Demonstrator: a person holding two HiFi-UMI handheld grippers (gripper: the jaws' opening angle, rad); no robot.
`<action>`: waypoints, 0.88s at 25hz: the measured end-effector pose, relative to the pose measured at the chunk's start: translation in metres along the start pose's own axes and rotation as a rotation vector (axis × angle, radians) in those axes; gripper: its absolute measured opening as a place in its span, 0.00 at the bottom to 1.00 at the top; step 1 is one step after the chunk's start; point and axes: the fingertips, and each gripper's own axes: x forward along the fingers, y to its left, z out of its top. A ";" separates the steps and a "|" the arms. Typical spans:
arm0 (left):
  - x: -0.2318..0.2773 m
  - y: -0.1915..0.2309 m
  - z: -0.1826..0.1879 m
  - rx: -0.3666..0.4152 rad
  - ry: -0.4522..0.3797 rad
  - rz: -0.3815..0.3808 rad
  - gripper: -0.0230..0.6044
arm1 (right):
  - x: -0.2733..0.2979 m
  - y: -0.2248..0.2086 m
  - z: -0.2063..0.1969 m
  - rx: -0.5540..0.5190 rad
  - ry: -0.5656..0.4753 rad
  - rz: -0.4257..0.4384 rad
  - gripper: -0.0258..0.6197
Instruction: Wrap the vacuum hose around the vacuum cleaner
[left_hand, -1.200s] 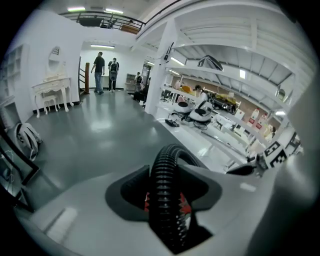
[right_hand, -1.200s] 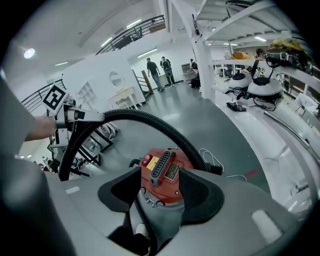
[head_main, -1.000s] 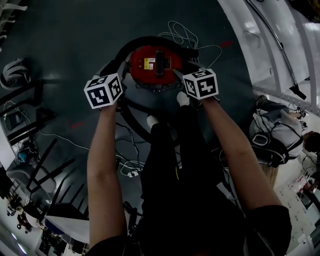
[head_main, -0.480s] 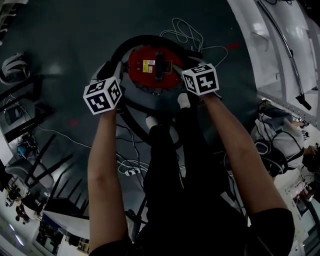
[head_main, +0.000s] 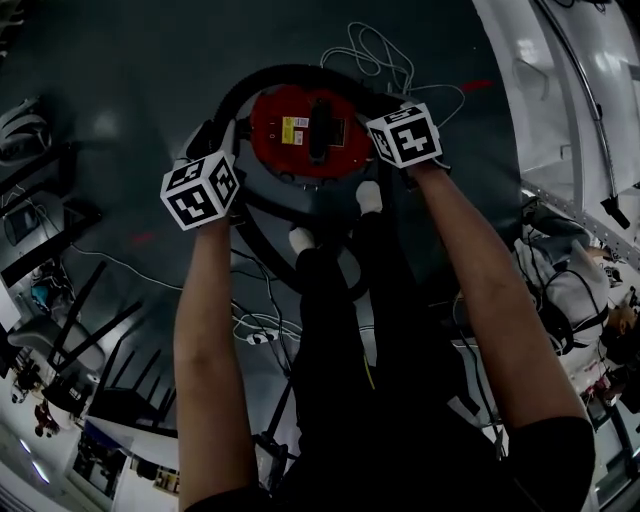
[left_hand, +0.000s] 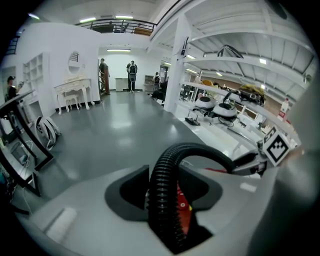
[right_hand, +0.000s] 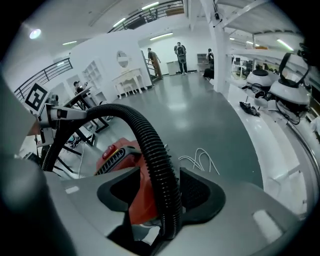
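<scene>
Grey, glossy floor (head_main: 120, 60) fills a large white hall, with a white table (left_hand: 75, 90) by the left wall and 3 people (left_hand: 132, 75) standing far off near the end of the room. White shelving (left_hand: 235, 75) runs along the right side.

On that floor, just beyond the person's 2 feet (head_main: 368, 195), stands the vacuum (head_main: 305, 130), seen from above as a round red top with a black handle across it. The black ribbed hose (head_main: 270, 78) curves in an arc around the far side of the vacuum, from 1 gripper to the other. A loose white cable (head_main: 385, 55) lies on the floor beyond it.

The left gripper (left_hand: 165, 195) is at the vacuum's left side, its cube (head_main: 200, 190) towards the camera. Its jaws pinch the hose, which rises between the pads and bends away to the right, the red body showing behind it.

The right gripper (right_hand: 160, 195) is at the vacuum's right side. Its jaws stand spread with the hose between them: the hose lies against the right pad, and a gap shows beside the left pad, with red body visible through it. From there the hose arches up and left towards the other gripper.

Both bare arms (head_main: 205, 330) reach forward and down.
</scene>
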 end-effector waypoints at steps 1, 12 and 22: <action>0.003 0.001 -0.001 -0.003 0.001 0.002 0.33 | 0.005 -0.001 -0.002 -0.008 0.017 0.007 0.43; 0.030 0.003 0.001 0.019 0.009 -0.015 0.33 | 0.028 -0.005 -0.013 -0.051 0.138 0.126 0.33; 0.073 -0.016 0.036 0.133 0.002 -0.035 0.32 | 0.018 -0.021 -0.012 0.142 0.181 0.168 0.33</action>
